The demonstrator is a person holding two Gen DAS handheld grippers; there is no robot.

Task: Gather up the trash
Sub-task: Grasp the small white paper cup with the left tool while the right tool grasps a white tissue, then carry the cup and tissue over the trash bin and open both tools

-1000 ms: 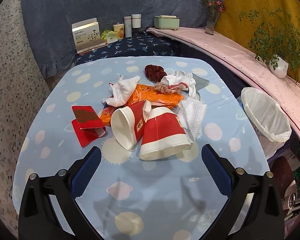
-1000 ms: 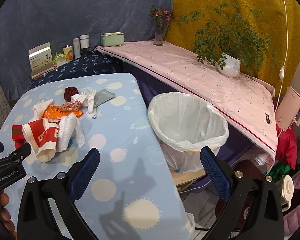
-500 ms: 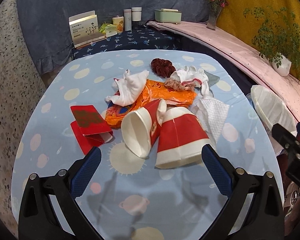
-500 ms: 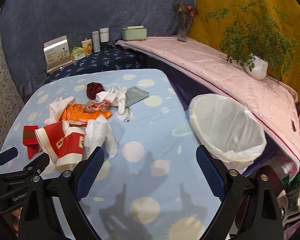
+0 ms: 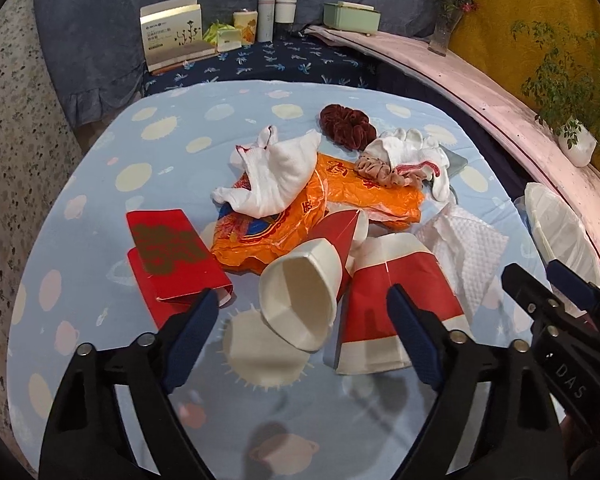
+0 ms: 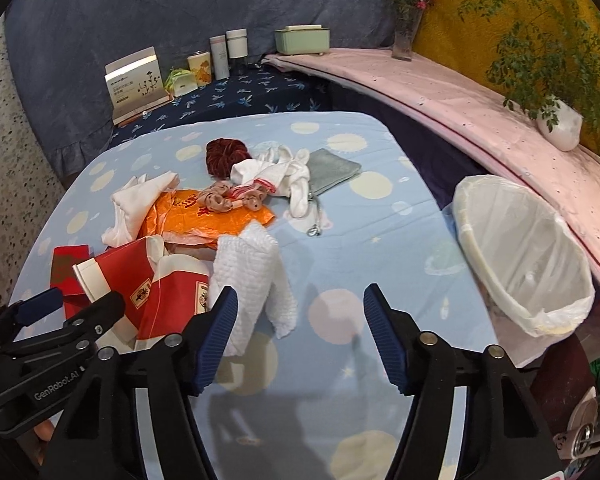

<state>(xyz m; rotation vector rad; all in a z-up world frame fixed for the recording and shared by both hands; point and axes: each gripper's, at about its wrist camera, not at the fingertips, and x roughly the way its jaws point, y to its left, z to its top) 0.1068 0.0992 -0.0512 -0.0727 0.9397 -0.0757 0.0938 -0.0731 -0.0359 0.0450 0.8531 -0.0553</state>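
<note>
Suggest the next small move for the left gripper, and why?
Probably ease the left gripper down onto the tipped paper cup: the cup already lies between its closing fingers, which don't appear to press on it yet. The lined bin stands open off the table's edge.

The left hand-held gripper is held tilted downward, its black arms spread in a V and its two blue-padded fingers well apart. Its jaws are closing, and no pad is pressed on anything. The right hand-held gripper is likewise angled downward, its blue fingers set narrower apart; its jaws are closing too, with nothing gripped between them. Each gripper is seen from the other's camera: the right one at the lower right edge of the left view, the left one at the lower left edge of the right view, where a fingertip of the holding hand is glimpsed beneath it.
</note>
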